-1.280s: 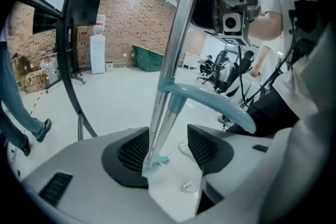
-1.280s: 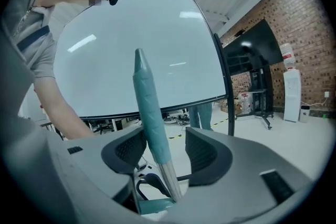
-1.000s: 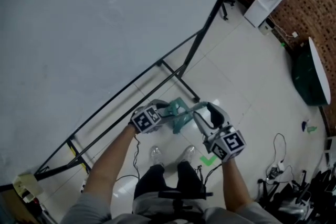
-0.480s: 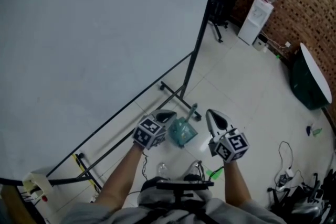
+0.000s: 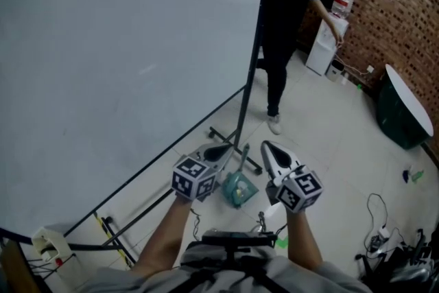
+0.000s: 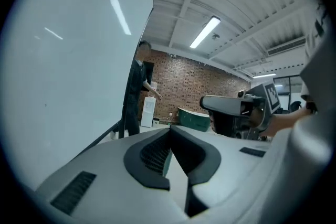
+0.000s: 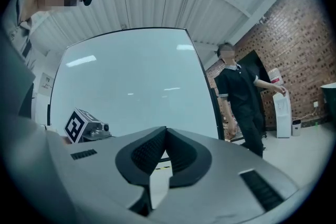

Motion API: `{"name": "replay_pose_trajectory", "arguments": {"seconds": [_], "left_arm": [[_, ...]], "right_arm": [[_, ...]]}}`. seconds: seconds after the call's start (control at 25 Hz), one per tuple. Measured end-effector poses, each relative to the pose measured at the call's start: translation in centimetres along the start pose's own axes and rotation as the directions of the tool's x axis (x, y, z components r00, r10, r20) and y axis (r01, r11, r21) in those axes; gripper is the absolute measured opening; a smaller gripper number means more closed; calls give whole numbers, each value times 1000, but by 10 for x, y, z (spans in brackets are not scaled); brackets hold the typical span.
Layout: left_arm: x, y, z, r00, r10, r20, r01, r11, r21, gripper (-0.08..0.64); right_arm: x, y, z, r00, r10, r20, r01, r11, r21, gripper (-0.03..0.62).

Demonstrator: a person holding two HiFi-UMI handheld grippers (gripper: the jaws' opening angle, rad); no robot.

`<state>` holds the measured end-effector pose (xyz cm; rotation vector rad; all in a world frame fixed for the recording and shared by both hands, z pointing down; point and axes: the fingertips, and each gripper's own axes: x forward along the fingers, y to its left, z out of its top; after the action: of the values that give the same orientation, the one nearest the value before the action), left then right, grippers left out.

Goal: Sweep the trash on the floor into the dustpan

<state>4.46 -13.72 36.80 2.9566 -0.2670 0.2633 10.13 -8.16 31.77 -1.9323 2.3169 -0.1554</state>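
Dustpan (image 5: 238,190), green, sits on the floor just beside the foot of the whiteboard (image 5: 123,51). Left gripper (image 6: 169,129) is up in the air close to the whiteboard, its jaws shut tight with nothing in them. Right gripper (image 7: 166,130) is farther from the whiteboard. Its jaws are closing, tips touching, nothing between them. A person (image 5: 285,24) stands by the whiteboard's far edge.

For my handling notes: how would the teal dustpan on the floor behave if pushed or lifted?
The teal dustpan looks like moulded plastic, so probably light and rigid. Its handle sticks up, so a push high up may tip it. On the smooth tiled floor it likely slides.
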Motion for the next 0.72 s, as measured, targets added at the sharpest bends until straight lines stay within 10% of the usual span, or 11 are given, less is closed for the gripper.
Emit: {"name": "replay_pose_trajectory", "arguments": {"seconds": [0.72], "left_arm": [[12,-15,20,1000,-18,1,18,999,37,5]], "right_arm": [[-5,7,16,1000,12,18,-12,1000,-17,8]]}}
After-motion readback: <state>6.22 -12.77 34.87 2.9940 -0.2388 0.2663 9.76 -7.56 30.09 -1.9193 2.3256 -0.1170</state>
